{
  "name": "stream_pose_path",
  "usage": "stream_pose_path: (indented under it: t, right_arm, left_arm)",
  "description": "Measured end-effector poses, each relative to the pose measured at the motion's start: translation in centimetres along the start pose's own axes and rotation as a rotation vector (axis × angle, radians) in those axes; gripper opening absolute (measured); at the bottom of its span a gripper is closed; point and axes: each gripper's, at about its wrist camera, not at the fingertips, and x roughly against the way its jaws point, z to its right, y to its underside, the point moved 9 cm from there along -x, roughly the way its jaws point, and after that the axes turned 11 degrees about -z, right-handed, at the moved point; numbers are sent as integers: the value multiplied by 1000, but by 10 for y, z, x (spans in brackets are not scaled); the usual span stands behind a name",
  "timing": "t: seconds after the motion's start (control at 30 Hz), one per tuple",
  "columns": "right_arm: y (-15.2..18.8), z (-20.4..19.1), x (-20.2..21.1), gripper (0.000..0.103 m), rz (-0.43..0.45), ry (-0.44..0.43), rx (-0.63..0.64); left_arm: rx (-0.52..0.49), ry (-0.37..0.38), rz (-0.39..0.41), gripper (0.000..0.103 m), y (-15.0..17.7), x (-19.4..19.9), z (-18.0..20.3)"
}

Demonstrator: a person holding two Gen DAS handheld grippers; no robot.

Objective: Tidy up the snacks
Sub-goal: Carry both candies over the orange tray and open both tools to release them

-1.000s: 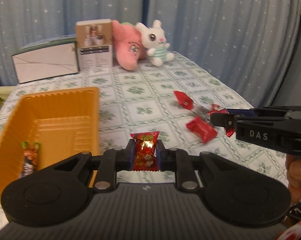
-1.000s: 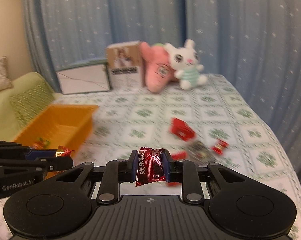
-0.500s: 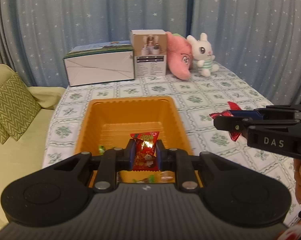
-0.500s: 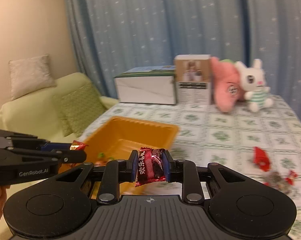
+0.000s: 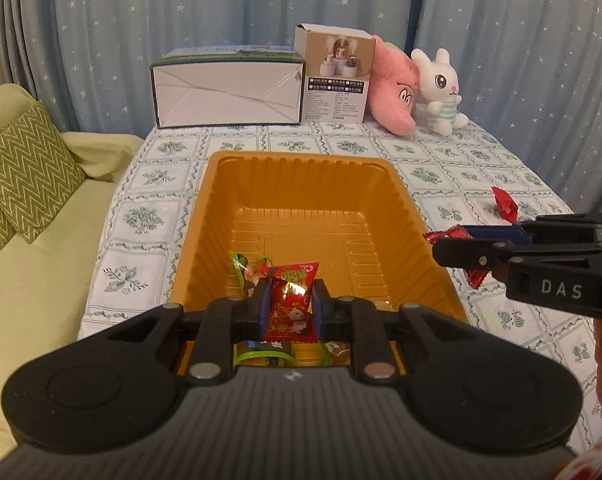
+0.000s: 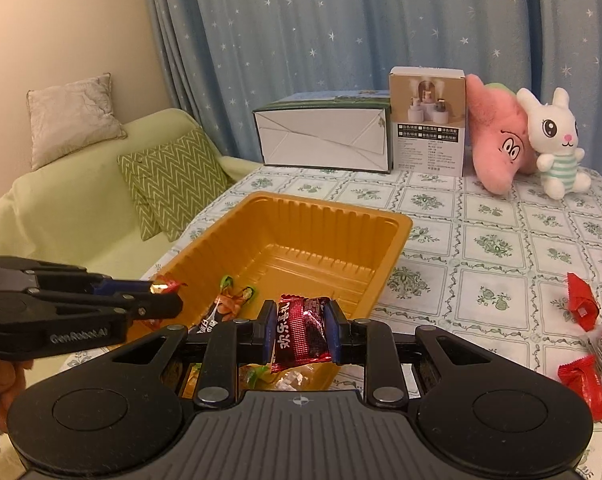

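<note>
My left gripper (image 5: 288,304) is shut on a bright red snack packet (image 5: 291,308) with cartoon print, held over the near end of the orange tray (image 5: 301,176). My right gripper (image 6: 300,330) is shut on a dark red foil snack packet (image 6: 301,332), over the tray's (image 6: 321,216) near right corner. Each gripper shows in the other's view: the right gripper (image 5: 445,240) comes in from the right, the left gripper (image 6: 163,292) from the left. Several wrapped snacks (image 5: 247,270) lie in the tray's near end. Loose red packets (image 6: 581,304) lie on the tablecloth to the right.
A white carton (image 5: 227,92), a small product box (image 5: 335,76), a pink plush (image 5: 393,92) and a white rabbit toy (image 5: 437,88) stand at the table's far edge. A green sofa with zigzag cushions (image 5: 21,172) sits left of the table. Blue starred curtains hang behind.
Both grippers swung left from the loose snacks to over the orange tray, each still holding its packet. The tray now fills the middle of both views.
</note>
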Motion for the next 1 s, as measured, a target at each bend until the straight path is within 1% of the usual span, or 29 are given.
stream_pose_path:
  t: [0.17, 0.23, 0.27, 0.3, 0.33, 0.5, 0.7, 0.87, 1.0]
  right_arm:
    - [-2, -3, -5, 26, -5, -3, 3]
    - [-3, -4, -7, 26, -5, -3, 5]
    - [-3, -4, -8, 26, -6, -4, 4]
    - [-3, -4, -8, 26, -8, -5, 4]
    - [-3, -4, -9, 26, -8, -5, 4]
    - [-2, -2, -9, 26, -11, -2, -2]
    - [-2, -7, -10, 26, -15, -21, -6]
    - [-3, -11, -12, 26, -11, -52, -14]
    - [-2, -13, -16, 26, -27, -105, -47]
  left_arm:
    - [0, 16, -11, 19, 1, -12, 1]
    - [-12, 13, -18, 21, 1, -15, 2]
    - [-11, 6, -14, 24, 1, -16, 1]
    - [-8, -3, -10, 32, 2, -15, -1]
    - [-4, -11, -7, 35, 2, -13, -4]
    - [9, -54, 14, 35, 6, 2, -19]
    - [23, -70, 24, 35, 10, 12, -28]
    - [29, -72, 29, 35, 11, 14, -30]
    - [42, -75, 33, 35, 12, 15, -32]
